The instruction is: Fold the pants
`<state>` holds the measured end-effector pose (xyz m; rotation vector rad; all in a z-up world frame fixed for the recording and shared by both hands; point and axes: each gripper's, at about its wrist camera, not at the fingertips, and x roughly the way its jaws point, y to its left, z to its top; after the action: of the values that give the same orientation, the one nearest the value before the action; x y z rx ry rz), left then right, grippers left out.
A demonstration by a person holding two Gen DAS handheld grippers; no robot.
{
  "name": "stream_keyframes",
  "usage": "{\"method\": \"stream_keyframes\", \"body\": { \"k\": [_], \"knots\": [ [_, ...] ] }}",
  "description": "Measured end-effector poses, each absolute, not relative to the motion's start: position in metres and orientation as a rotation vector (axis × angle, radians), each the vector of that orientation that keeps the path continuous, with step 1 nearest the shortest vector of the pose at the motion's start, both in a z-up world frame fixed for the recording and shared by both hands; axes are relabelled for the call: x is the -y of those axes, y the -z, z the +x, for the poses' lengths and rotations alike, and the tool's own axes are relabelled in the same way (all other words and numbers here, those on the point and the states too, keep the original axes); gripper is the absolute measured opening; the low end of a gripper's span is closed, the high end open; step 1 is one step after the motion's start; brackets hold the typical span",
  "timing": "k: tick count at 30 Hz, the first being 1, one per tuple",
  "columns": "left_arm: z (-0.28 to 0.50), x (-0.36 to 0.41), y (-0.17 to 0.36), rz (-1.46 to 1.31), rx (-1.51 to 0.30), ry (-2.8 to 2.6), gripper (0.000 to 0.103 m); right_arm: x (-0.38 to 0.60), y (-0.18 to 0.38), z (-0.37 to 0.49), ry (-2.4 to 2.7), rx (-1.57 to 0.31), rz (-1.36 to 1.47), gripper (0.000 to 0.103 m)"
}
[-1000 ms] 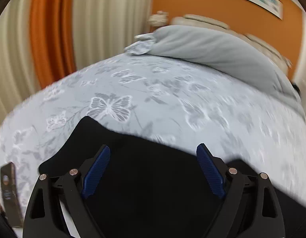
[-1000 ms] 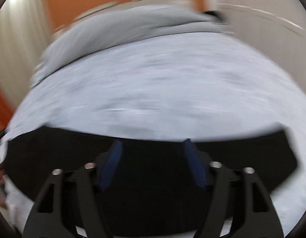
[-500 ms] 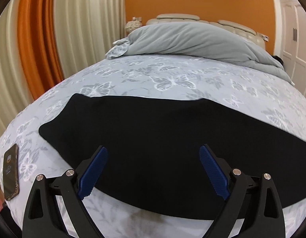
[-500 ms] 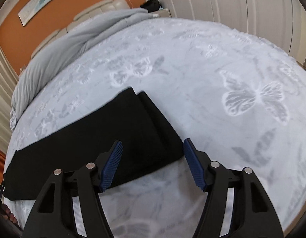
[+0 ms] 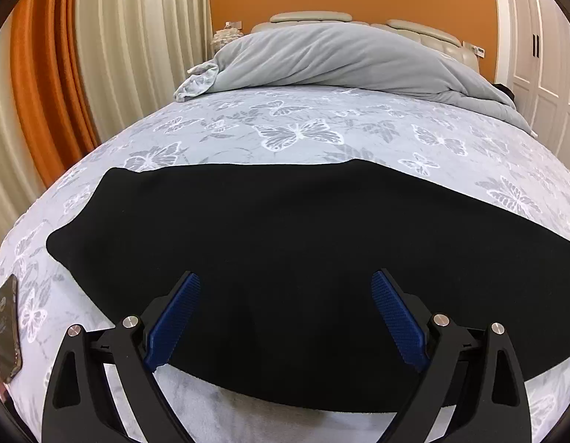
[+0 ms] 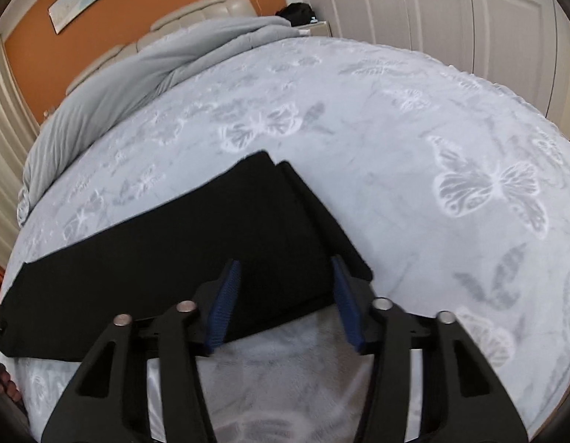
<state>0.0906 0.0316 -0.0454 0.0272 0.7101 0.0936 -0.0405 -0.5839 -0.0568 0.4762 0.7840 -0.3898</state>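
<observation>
Black pants (image 5: 285, 229) lie flat on the bed, folded lengthwise with one leg on the other. In the right wrist view the pants (image 6: 196, 236) run from lower left to the cuff end (image 6: 311, 214), where the two leg ends sit slightly offset. My left gripper (image 5: 285, 284) is open and empty, hovering over the near edge of the wide waist end. My right gripper (image 6: 285, 280) is open and empty, just above the near corner of the cuff end.
The bed has a pale grey butterfly-print cover (image 5: 303, 133). A grey duvet (image 5: 340, 62) is bunched at the headboard. A phone (image 5: 6, 328) lies at the bed's left edge. Curtains (image 5: 100, 55) hang left; white wardrobe doors (image 6: 451, 11) stand right.
Both grippers pulled back from the pants and lifted. The right view swung to the cuff end and moved closer to it. Both stayed open.
</observation>
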Motion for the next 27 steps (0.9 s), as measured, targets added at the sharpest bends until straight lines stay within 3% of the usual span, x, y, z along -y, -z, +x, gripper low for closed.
{"method": "stream_keyframes", "body": {
  "k": [3,6,10,13,16,20,23,26,27],
  "knots": [
    [0.090,-0.030,0.046,0.037,-0.706,-0.095,0.092,0.581,0.052,-0.038,0.368,-0.765,0.495,0.013],
    [0.088,-0.030,0.043,0.031,-0.694,-0.091,0.092,0.582,0.033,-0.041,0.412,-0.732,0.453,0.012],
    [0.087,-0.026,0.042,0.038,-0.696,-0.066,0.092,0.598,0.064,-0.036,0.449,-0.815,0.481,0.014],
    [0.089,-0.023,0.044,0.050,-0.709,-0.068,0.092,0.591,0.052,-0.036,0.450,-0.801,0.469,0.015],
    [0.087,-0.024,0.043,0.035,-0.719,-0.053,0.092,0.586,0.040,-0.036,0.449,-0.789,0.465,0.024],
    [0.085,-0.021,0.042,0.043,-0.719,-0.039,0.092,0.593,0.034,-0.038,0.488,-0.783,0.479,0.045],
    [0.083,-0.016,0.041,0.063,-0.712,-0.024,0.092,0.602,0.042,-0.036,0.504,-0.811,0.494,0.073],
    [0.084,-0.013,0.042,0.076,-0.716,-0.018,0.092,0.603,0.058,-0.029,0.487,-0.873,0.510,0.074],
    [0.084,-0.012,0.043,0.076,-0.720,-0.016,0.092,0.603,0.062,-0.027,0.488,-0.880,0.512,0.079]
  ]
}}
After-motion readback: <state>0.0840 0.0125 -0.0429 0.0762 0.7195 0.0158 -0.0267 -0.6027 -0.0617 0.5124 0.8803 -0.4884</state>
